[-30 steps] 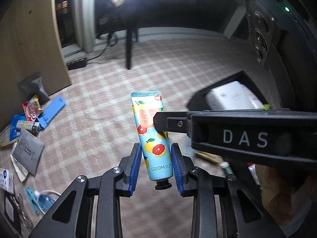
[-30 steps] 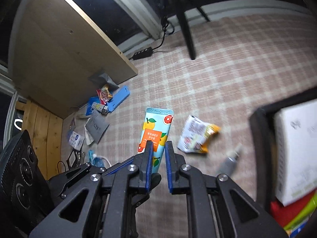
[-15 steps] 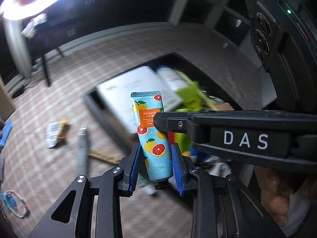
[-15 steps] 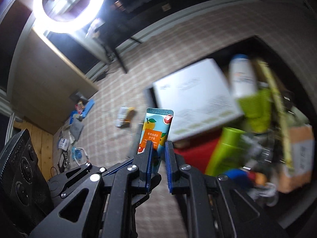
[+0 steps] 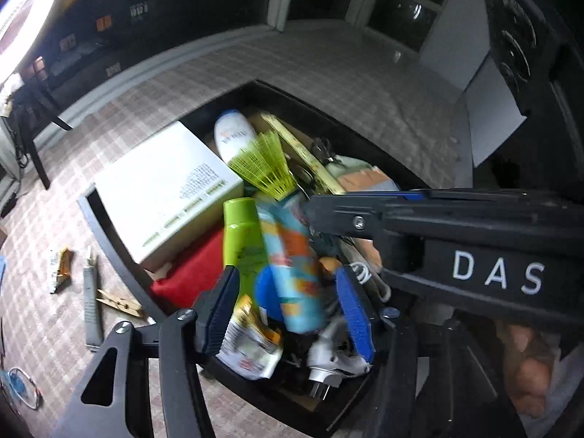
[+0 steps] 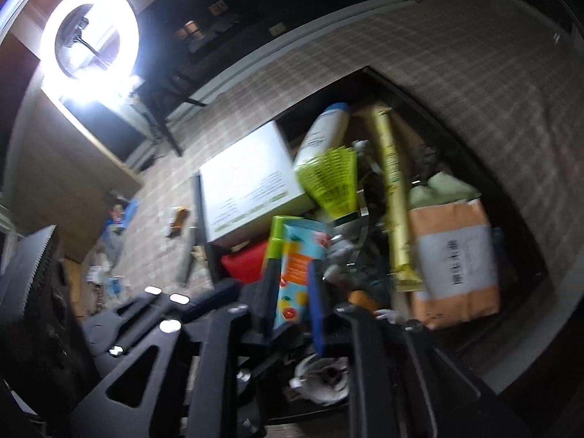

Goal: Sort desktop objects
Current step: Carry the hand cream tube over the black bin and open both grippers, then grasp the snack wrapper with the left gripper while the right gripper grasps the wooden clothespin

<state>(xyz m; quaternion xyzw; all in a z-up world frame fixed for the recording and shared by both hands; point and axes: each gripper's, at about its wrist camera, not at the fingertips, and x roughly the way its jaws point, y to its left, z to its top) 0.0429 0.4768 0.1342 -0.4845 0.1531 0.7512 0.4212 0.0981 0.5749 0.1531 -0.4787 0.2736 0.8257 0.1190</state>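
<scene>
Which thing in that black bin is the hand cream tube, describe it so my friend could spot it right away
Start at the black bin on the checked carpet, packed with clutter beside a big white box. Near its middle, right of a lime green bottle, lies the hand cream tube. It alone is light blue with orange citrus pictures, and it sits between the blue-padded fingers.

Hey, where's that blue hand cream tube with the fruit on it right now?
In the left wrist view the hand cream tube is blurred between the opening jaws of the left hand-held gripper, over the black bin, right of the green bottle.
</scene>
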